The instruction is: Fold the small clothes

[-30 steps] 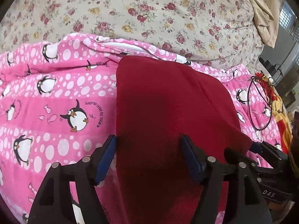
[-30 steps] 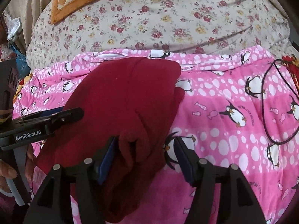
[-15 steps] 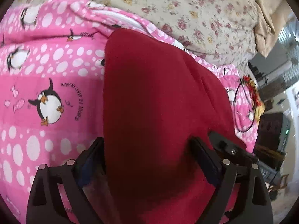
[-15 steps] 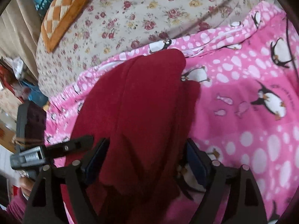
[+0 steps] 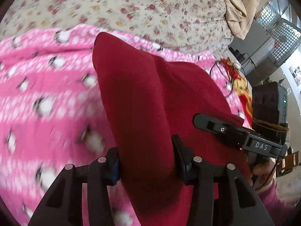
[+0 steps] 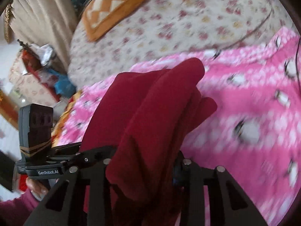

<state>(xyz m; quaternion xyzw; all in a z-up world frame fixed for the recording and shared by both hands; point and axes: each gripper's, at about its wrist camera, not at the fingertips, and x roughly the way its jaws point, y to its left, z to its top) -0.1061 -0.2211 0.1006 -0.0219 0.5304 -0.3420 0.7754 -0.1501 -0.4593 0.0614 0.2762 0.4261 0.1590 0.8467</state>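
Observation:
A dark red garment [image 5: 143, 101] hangs lifted over the pink penguin blanket [image 5: 47, 98]. My left gripper [image 5: 146, 162] is shut on its near edge, cloth bunched between the fingers. My right gripper [image 6: 143, 167] is shut on the garment [image 6: 150, 113] too, with folds draped over its fingers. The far end of the garment droops in front of both cameras. Each gripper shows in the other's view: the right one [image 5: 235, 131] beside the cloth, the left one [image 6: 62, 162] at the cloth's left side.
A floral bedspread [image 5: 131, 5] lies beyond the pink blanket [image 6: 244, 113]. An orange checked cushion [image 6: 114, 5] sits at the back. A black cable loop [image 5: 227, 75] lies on the blanket's right part. Furniture and clutter [image 6: 37, 62] stand past the bed's edge.
Both grippers have closed on the red garment and lifted it off the blanket. The cloth now hangs bunched and narrower, and the views have tilted and blurred with the motion.

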